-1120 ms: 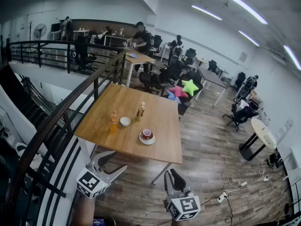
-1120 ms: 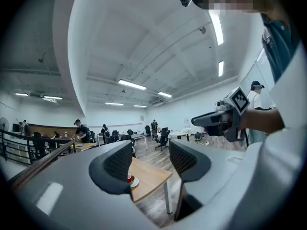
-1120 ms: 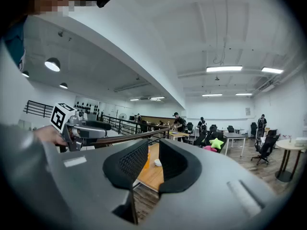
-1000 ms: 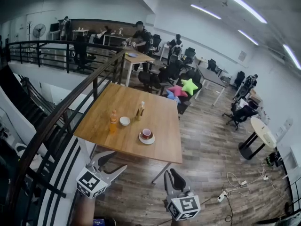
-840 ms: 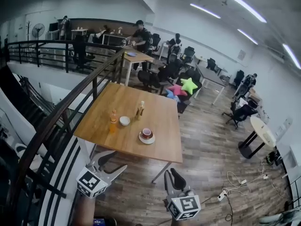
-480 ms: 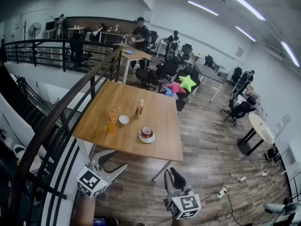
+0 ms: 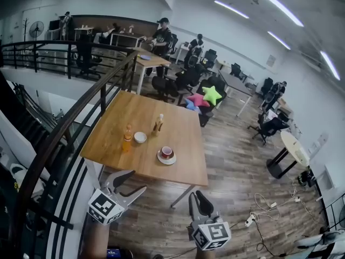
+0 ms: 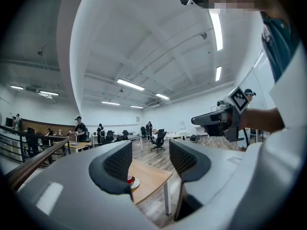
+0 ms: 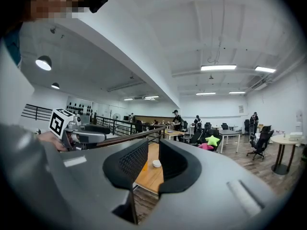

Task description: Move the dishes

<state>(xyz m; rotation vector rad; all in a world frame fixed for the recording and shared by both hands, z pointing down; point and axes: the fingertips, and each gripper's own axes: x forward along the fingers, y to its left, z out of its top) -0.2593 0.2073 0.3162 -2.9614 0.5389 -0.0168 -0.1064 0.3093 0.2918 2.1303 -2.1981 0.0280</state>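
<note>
Wooden table (image 7: pixel 178 123) holds a red cup (image 7: pixel 166 152) on a saucer (image 7: pixel 160 158) by its near edge; left gripper (image 7: pixel 135 180) and right gripper (image 7: pixel 195 196) gape, empty.

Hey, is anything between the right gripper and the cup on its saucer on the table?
Nothing visible. The right gripper hangs open short of the table, and the cup on its saucer sits near that front edge. The white bowl and orange bottle stand further left.

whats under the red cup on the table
A white saucer sits under the red cup, resting on the wooden table. Only the saucer's rim shows around the cup. Its middle is covered by the cup.
</note>
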